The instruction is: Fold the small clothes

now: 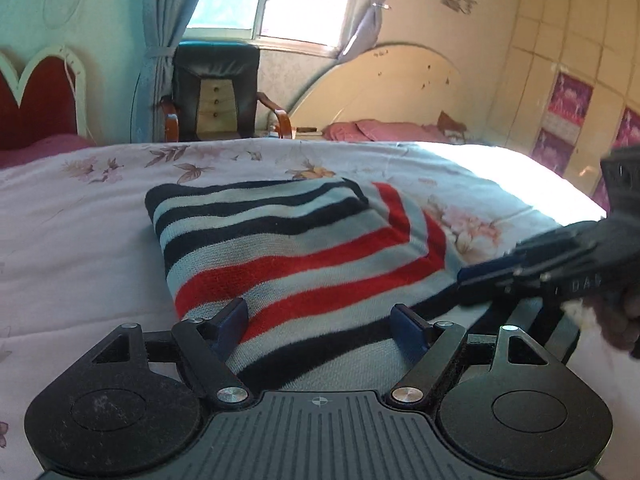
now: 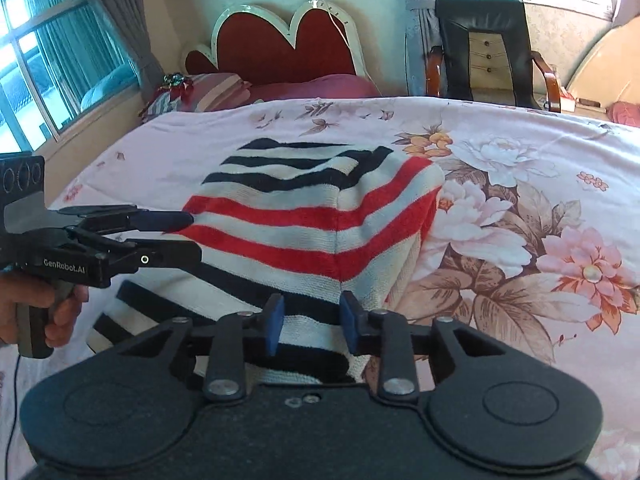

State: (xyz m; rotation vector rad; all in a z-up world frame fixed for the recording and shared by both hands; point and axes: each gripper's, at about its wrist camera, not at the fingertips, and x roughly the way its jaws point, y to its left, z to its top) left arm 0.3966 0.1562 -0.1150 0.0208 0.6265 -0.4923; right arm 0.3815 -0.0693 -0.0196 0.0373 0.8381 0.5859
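A small striped knit garment (image 1: 288,248), pale blue-white with navy and red stripes, lies folded on the floral bedspread (image 1: 80,240); it also shows in the right wrist view (image 2: 312,224). My left gripper (image 1: 320,328) is open, its blue pads wide apart over the garment's near edge. In the right wrist view it (image 2: 180,236) comes in from the left at the garment's side. My right gripper (image 2: 312,324) is open with a narrower gap, just above the garment's near navy stripe. In the left wrist view it (image 1: 472,280) reaches in from the right at the garment's edge.
The bed has a red heart-shaped headboard (image 2: 288,48) and red pillows (image 2: 320,84). A black armchair (image 1: 216,92) stands beyond the bed under the window. A second bed (image 1: 380,128) and a wardrobe (image 1: 568,80) stand at the right.
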